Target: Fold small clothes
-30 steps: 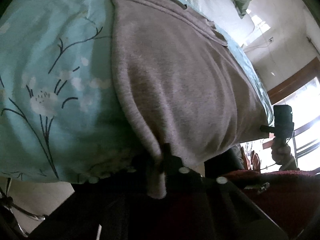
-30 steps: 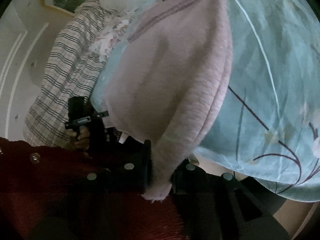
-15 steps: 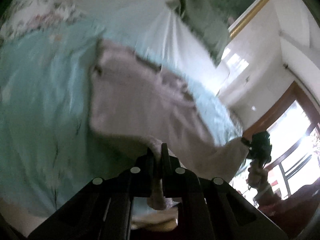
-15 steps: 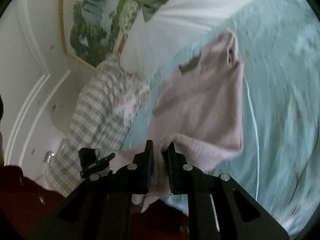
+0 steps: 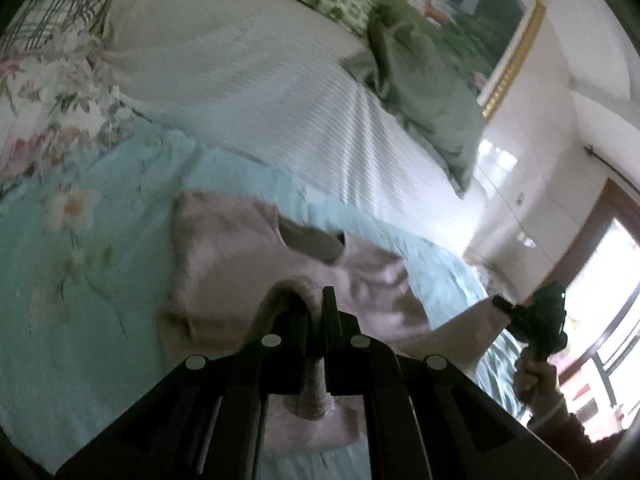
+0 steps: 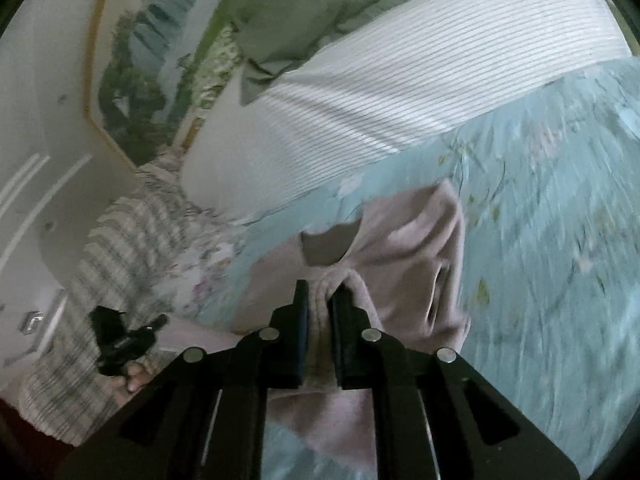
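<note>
A: Progress noted. The pinkish-grey garment [image 5: 224, 264] is seen lying on the teal floral bedspread [image 5: 80, 320], its far part with the neck opening flat on the bed, its near edge raised off it. A first fold is judged to be under way, not finished: the lifted edge has not yet been laid down over the far part, and no folded layer is seen resting flat.

B: Remaining work?

A: Judged as most of it. The near edge is to be carried across and set down, and any further folds are not begun.

B: Fingers, left side?

A: The left gripper [image 5: 316, 308] is pinched nearly closed, a bunched strip of the near hem caught between the pads and hanging below them.

B: Right side?

A: The right gripper [image 6: 318, 300] is clamped on the other near corner of the same garment; its jaws have just been closing further, with the cloth filling the narrow gap between them. The fabric is held taut between the two grippers.

B: Surroundings?

A: A white striped pillow [image 6: 400, 92] and a green cushion [image 6: 320, 4] are noted at the far end of the bed, well apart from the garment.
</note>
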A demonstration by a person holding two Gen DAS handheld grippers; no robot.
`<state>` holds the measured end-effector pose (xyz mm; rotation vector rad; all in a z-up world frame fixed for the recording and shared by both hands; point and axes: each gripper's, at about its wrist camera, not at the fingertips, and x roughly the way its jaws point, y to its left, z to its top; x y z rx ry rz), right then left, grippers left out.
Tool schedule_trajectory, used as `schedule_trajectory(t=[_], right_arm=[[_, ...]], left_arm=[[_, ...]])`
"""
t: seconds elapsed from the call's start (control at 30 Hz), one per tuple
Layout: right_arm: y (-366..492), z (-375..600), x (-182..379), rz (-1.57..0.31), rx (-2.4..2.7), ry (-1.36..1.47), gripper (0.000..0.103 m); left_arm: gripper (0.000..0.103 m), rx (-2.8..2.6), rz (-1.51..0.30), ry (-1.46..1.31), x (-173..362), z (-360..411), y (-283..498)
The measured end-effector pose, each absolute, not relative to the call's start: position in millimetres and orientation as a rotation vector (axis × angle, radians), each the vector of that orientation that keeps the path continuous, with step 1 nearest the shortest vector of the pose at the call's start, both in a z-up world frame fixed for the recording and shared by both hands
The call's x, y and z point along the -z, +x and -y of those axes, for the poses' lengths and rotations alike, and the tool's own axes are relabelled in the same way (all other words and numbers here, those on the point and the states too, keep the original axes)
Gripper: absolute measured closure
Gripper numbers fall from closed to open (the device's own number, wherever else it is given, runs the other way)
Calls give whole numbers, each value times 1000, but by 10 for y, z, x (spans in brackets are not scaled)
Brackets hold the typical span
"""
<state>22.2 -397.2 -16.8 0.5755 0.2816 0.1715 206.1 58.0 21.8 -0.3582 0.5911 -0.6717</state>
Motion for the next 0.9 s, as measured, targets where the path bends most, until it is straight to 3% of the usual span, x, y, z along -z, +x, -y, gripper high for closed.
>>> schedule_trajectory(t=[0.33, 0.6, 0.7, 0.77, 0.83, 0.9], right_arm=[[1166, 4437, 190, -301, -79, 661, 92], [1818, 4606, 496, -455, 38, 647, 91], [1862, 4681, 608, -501, 69, 697, 86], [1737, 4696, 594, -482, 71, 728, 73], [1491, 4634, 475, -426, 121, 678, 50], [1283, 4492, 369, -376, 129, 623, 50]], left_arm=[[99, 541, -649, -407, -26, -531, 3168], [99, 424, -782, -396, 487, -385, 3941], [99, 401, -849, -366, 680, -309, 4029], [87, 412, -865, -384, 720, -323, 3969], [69, 447, -856, -398, 685, -332, 3779], [62, 487, -830, -377, 625, -275, 3520]])
